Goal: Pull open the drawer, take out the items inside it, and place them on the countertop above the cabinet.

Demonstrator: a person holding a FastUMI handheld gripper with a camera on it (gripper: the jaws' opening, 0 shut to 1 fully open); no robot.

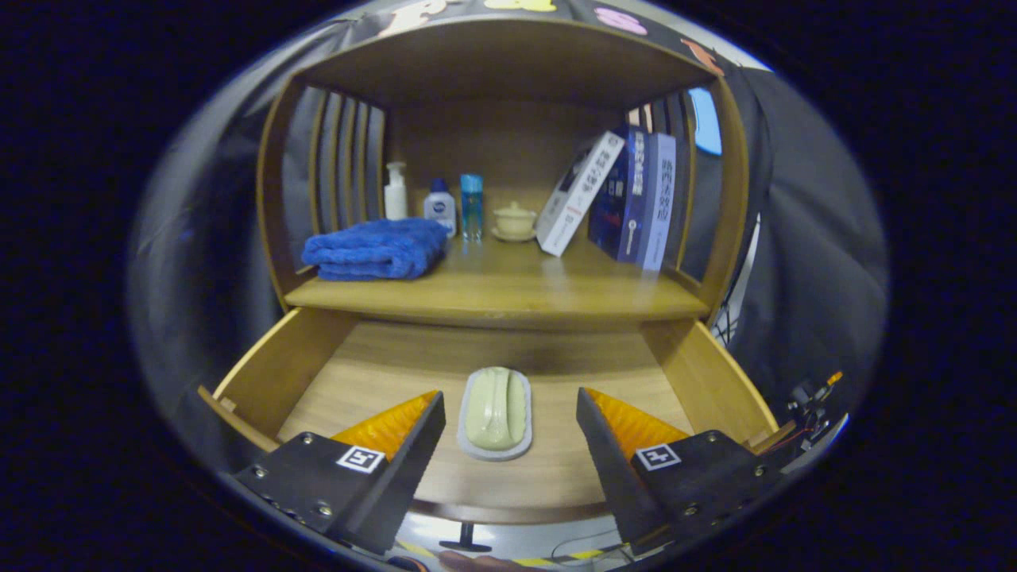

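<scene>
Butter dish [496, 413] in open drawer [282, 365] (between spread fingers [413, 421]), below countertop [508, 298]

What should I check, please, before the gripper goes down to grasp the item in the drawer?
1. Drawer pulled open: ok.
2. Gripper open, fingers spread wider than the green lidded dish: ok.
3. Dish lying between the fingers, centred: ok.
4. Nothing else beside the dish on the drawer floor: ok.
5. Free spot on the countertop, between the blue towel and the books: ok.
6. Whether the dish's lid is loose: cannot tell.
</scene>
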